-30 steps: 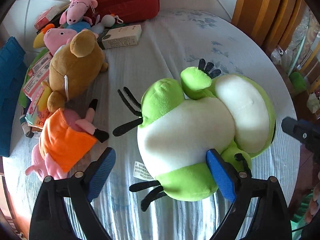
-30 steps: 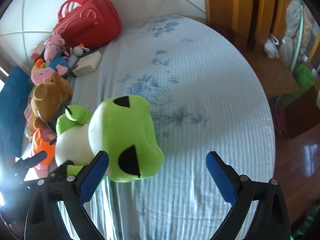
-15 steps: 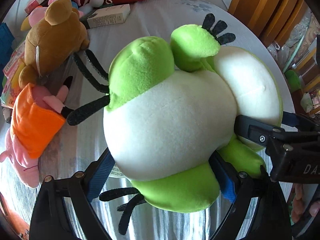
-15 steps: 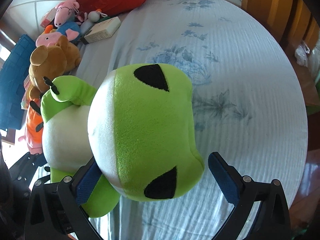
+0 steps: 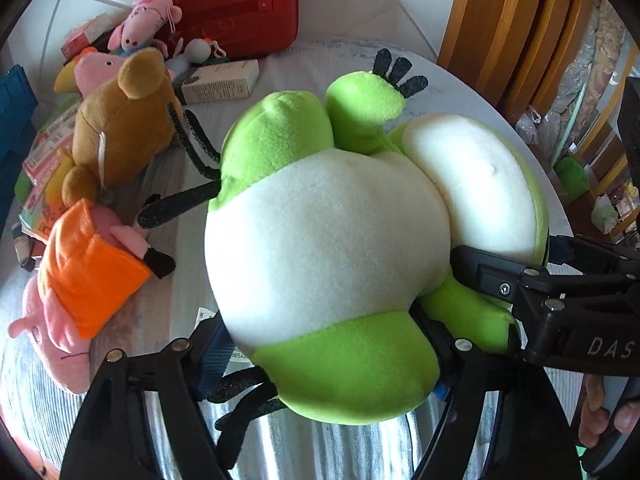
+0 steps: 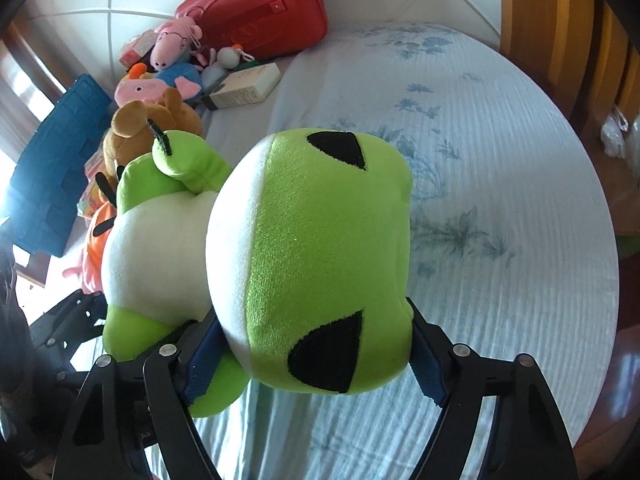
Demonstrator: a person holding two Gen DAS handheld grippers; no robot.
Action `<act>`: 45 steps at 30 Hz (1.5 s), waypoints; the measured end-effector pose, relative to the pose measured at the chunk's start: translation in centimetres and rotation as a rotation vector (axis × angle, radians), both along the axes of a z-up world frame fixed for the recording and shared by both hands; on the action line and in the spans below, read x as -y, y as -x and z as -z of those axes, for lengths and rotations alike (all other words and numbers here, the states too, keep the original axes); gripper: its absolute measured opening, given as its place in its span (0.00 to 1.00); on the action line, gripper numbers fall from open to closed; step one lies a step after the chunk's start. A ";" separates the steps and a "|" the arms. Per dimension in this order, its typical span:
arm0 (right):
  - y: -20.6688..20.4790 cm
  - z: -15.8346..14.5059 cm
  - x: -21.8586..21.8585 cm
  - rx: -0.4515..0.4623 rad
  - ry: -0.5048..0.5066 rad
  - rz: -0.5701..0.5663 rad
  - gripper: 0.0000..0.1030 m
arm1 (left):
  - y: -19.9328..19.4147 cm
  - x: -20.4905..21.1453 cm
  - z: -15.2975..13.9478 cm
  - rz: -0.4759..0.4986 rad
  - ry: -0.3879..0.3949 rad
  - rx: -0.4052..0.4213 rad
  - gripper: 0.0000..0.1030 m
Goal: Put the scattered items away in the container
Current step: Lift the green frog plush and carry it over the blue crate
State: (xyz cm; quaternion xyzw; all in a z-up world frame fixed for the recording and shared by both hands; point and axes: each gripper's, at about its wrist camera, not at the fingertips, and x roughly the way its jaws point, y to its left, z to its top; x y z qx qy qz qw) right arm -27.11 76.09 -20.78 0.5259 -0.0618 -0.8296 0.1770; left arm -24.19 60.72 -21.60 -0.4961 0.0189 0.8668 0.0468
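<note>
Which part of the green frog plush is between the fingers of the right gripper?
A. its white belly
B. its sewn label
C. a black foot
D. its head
D: in the right wrist view the right gripper has its blue pads against both sides of the head of the green frog plush, the part with the two black eyes; its jaws have just been closing on it.
</note>
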 end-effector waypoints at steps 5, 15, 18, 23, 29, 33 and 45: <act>-1.0 -4.1 1.2 -0.099 0.031 -0.014 0.78 | -1.0 1.7 -4.0 -0.017 0.009 -0.092 0.74; -4.2 -12.9 9.3 -0.314 0.117 -0.092 0.78 | -5.8 9.7 -12.8 -0.090 0.073 -0.319 0.74; -5.8 -14.7 14.1 -0.362 0.133 -0.125 0.78 | -7.8 14.3 -14.5 -0.118 0.083 -0.370 0.74; -10.1 -16.5 23.8 -0.434 0.144 -0.153 0.78 | -12.5 23.9 -16.1 -0.131 0.098 -0.447 0.74; -15.6 -18.3 36.4 -0.479 0.158 -0.161 0.78 | -17.5 36.5 -18.3 -0.127 0.124 -0.489 0.74; -17.0 -20.0 42.7 -0.497 0.152 -0.166 0.78 | -19.4 42.2 -20.0 -0.143 0.119 -0.504 0.74; -13.7 -22.8 50.9 -0.522 0.095 -0.172 0.78 | -15.9 49.8 -21.8 -0.154 0.066 -0.482 0.75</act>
